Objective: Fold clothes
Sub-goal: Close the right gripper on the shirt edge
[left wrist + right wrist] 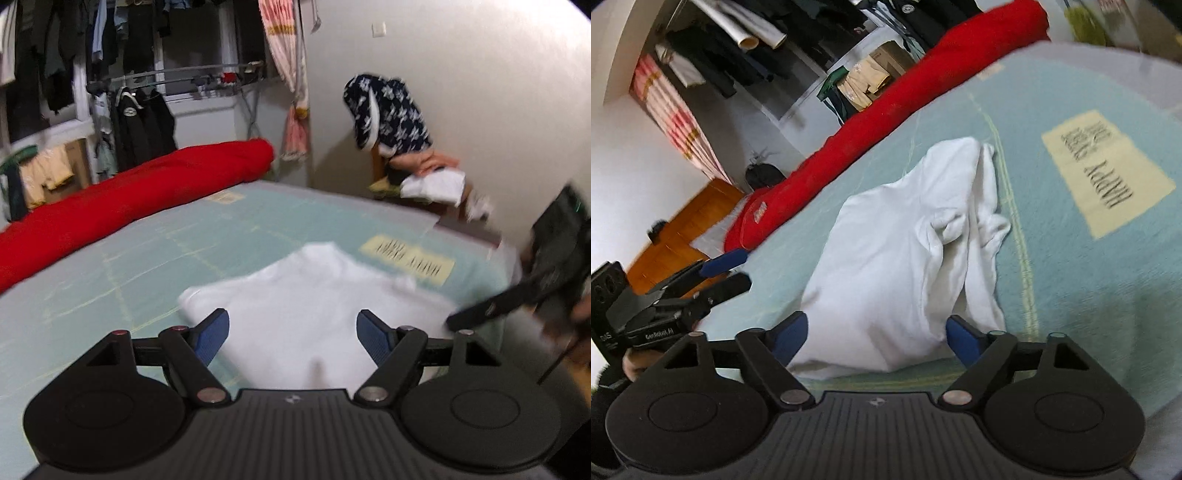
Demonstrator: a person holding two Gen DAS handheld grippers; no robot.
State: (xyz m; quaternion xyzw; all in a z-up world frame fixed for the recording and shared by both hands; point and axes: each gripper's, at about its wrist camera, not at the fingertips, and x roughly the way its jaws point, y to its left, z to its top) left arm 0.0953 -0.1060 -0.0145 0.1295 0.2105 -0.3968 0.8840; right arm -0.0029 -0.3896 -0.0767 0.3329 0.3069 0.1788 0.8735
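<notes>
Right wrist view, frame centre: pale teal towel-textured bed cover (1071,266) spread flat as work surface, leaving room for folding. Upper centre: long red rolled quilt (886,110) pushed along far edge, clear of that surface. Centre: white soft cotton garment (897,258) lying bunched, one side doubled over along right edge; fold stage not determinable. Lower centre: right gripper (875,336) spread wide, straddling near hem, holding nothing. Left wrist view, lower centre: left gripper (291,336) likewise spread over garment, empty.
</notes>
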